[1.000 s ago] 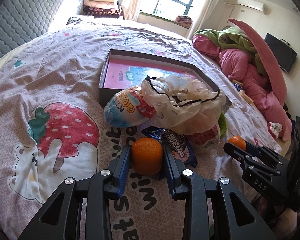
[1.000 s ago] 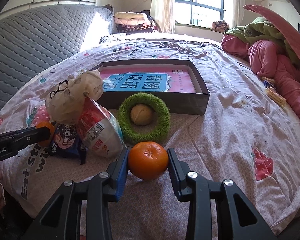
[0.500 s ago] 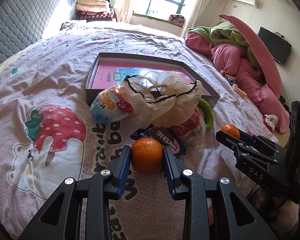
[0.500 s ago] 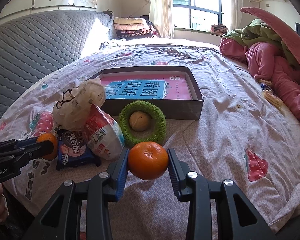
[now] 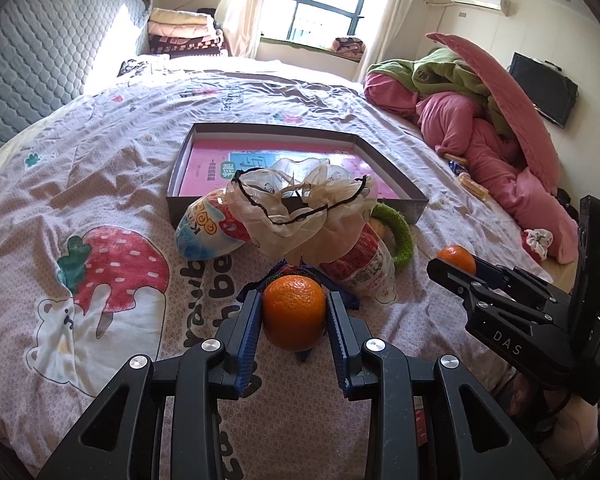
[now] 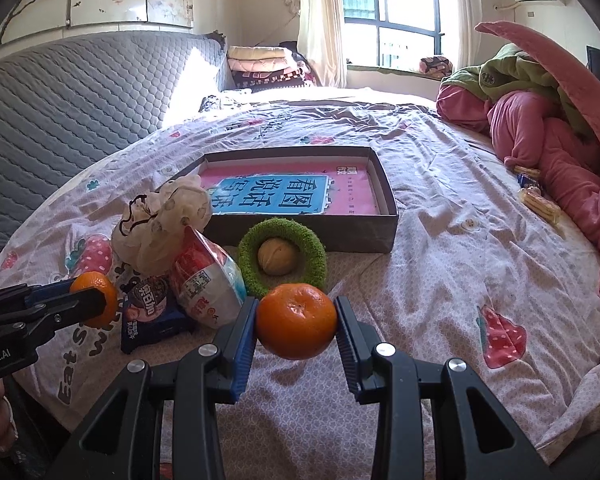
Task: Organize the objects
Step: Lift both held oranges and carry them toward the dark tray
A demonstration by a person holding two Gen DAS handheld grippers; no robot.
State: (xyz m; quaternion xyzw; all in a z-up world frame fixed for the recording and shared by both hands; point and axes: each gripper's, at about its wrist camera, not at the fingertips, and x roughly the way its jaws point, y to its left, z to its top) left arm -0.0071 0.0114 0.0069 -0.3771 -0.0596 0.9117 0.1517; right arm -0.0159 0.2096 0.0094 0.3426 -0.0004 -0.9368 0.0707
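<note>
Left gripper (image 5: 294, 312) pinching an orange (image 5: 294, 312) between blue pads, near side of the open box (image 5: 300, 132), right gripper (image 6: 296, 322) clamped on a second orange (image 6: 296, 322), left orange now higher over the snack packet (image 6: 152, 312) than a second ago, right unchanged

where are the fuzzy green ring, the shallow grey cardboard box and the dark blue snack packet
fuzzy green ring (image 6: 315, 257), right wrist view, on its right side
shallow grey cardboard box (image 6: 320, 232), right wrist view, on its near outer wall
dark blue snack packet (image 6: 150, 314), right wrist view, on its printed front
</note>
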